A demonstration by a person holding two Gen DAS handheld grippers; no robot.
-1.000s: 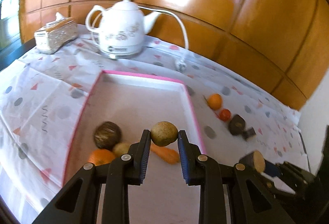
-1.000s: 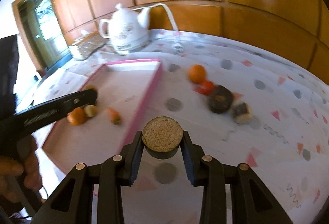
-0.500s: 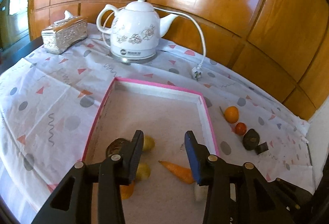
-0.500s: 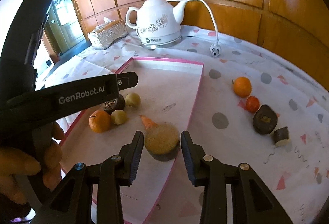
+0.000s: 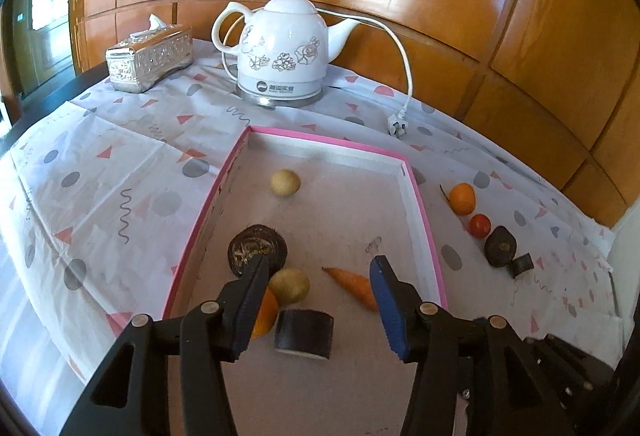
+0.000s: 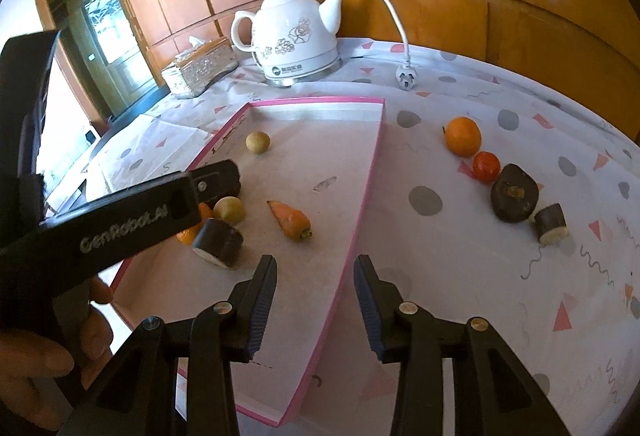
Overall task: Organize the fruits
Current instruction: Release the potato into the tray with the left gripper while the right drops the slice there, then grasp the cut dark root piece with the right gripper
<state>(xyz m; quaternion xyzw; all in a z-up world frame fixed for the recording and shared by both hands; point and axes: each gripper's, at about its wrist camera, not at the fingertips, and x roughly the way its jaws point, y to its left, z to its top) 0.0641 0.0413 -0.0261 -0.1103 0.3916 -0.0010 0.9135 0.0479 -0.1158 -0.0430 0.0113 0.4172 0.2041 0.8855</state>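
Hovering over the pink tray (image 5: 422, 204), the left gripper (image 5: 316, 300) was opening, empty; the right gripper (image 6: 315, 296) stood released. Beyond it to the right lay an orange (image 6: 463, 136), firm, light, rollable: best pinched across its middle.

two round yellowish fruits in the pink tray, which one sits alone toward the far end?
The paler round fruit nearer the kettle, clear of everything. The other one sits against the orange beside the dark chunk.
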